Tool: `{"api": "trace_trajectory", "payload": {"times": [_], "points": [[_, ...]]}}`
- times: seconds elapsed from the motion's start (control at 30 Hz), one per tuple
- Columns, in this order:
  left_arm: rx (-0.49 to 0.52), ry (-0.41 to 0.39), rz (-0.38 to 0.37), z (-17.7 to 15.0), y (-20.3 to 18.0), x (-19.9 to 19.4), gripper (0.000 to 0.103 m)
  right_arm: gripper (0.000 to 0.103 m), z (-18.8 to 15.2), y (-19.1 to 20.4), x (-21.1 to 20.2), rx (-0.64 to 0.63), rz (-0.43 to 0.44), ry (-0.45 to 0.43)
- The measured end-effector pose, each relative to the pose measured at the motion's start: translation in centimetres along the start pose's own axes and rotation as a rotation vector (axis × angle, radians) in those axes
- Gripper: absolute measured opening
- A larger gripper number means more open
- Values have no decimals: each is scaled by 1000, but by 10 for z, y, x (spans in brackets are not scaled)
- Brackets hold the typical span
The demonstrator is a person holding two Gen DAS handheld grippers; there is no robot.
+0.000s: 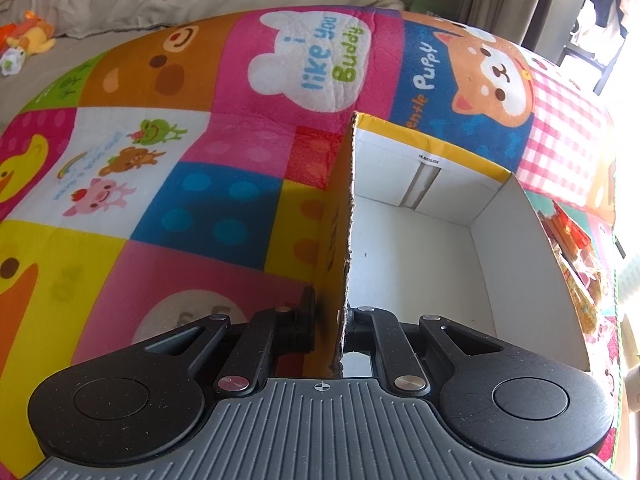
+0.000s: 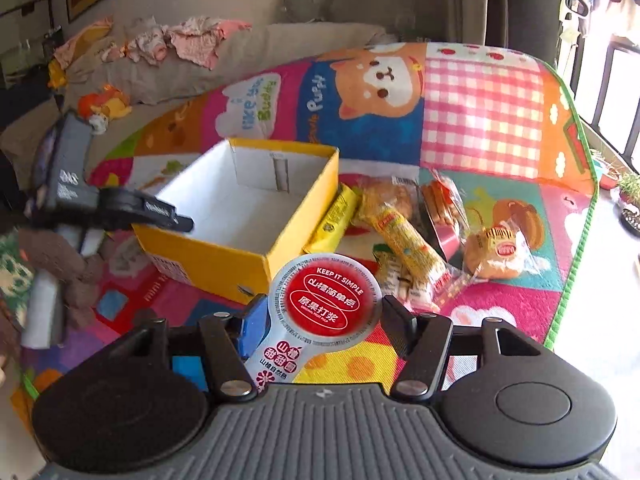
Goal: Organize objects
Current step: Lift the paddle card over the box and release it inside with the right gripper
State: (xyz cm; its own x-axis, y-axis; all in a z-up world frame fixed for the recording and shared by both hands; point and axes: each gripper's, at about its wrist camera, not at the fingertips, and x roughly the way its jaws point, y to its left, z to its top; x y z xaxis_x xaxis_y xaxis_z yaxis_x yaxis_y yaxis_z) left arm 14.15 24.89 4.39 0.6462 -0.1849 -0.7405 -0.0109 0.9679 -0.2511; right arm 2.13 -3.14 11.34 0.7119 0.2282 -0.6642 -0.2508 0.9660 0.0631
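A patchwork play mat (image 2: pixel 484 112) printed with cartoon animals covers the surface and carries everything else. On it stands a yellow cardboard box (image 2: pixel 208 258), open at the top, its white inside bare in both views, so nothing has been put away yet. Judged from that, the organizing is only at its start.

Just right of the box lies a loose heap of wrapped snacks (image 2: pixel 408 236): a yellow bar against the box's wall, a long printed packet, a tray of biscuits in clear wrap and a bun in a bag (image 2: pixel 500 254). All of these are left to be moved, presumably into the box.

The left gripper (image 1: pixel 326 316) is closed tight on the near wall of the box, one finger outside and one inside the cardboard edge, apparently steadying it. The right wrist view shows the same gripper reaching in from the left onto that rim.

The right gripper (image 2: pixel 324 312) stands about half open around a round snack pack with a red label (image 2: pixel 328 300), held near the box's front corner. Its blue-padded finger (image 2: pixel 254 326) lies against the pack's left side and the other finger sits at its right edge, so the pack looks held, though how firmly cannot be told.
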Motion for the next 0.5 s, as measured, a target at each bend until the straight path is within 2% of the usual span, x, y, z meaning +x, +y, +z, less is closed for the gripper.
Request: {"api": "trace_trajectory", "payload": {"times": [0.13,0.33,0.43,0.5], "points": [[7,-4,11,-1,-2,0,10,61,37,18,-2,-5,59,-69],[-11,8,18,0,-2,3,10,62,102,56,43,-34,58,-171],[-18,12,7,0,0,2,11,63,127,60,70,-3,73,-148],[-21,13,1,0,2,3,11,63,128,54,76,14,70,-129]]}}
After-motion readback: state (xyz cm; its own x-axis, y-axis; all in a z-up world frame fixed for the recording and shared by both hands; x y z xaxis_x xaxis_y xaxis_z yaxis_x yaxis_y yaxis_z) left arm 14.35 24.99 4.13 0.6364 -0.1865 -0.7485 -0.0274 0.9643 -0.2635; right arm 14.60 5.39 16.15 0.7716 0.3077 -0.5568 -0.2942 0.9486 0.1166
